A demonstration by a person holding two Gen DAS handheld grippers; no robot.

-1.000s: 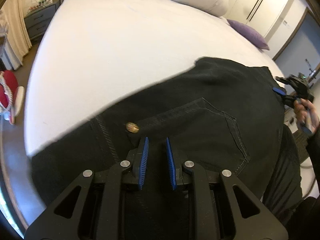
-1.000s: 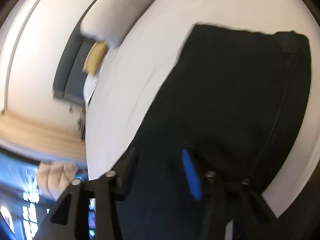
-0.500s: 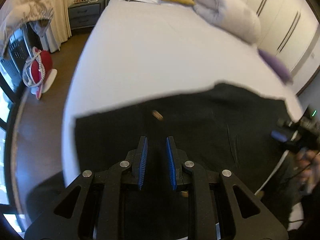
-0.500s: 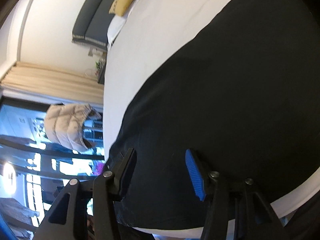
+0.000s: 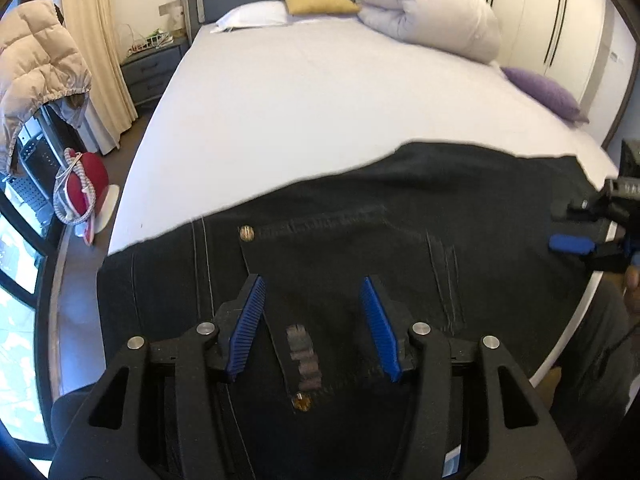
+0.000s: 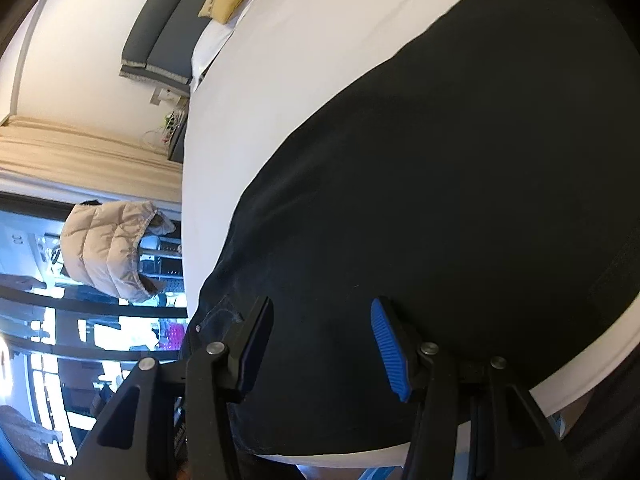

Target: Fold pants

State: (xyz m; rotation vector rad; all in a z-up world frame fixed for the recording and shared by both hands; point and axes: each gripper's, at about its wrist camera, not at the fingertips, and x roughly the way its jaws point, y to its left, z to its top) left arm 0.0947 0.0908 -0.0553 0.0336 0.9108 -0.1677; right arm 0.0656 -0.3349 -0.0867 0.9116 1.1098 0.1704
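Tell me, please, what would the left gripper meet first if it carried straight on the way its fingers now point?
Most likely the black pants, spread on the white bed: the open left gripper points at the fabric around the brass rivet. Depth is unclear, so if it runs level it may only skim them.

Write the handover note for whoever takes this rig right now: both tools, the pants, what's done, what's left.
Left tool: open, holding nothing, over the waistband and fly end of the pants.
Right tool: open, holding nothing, over plain black fabric at the other end.
Pants: spread across the near edge of the bed, rivet and fly button showing.
Done: pants laid out on the bed.
Left: grip and make the next fold; how many folds exist already cannot be told.
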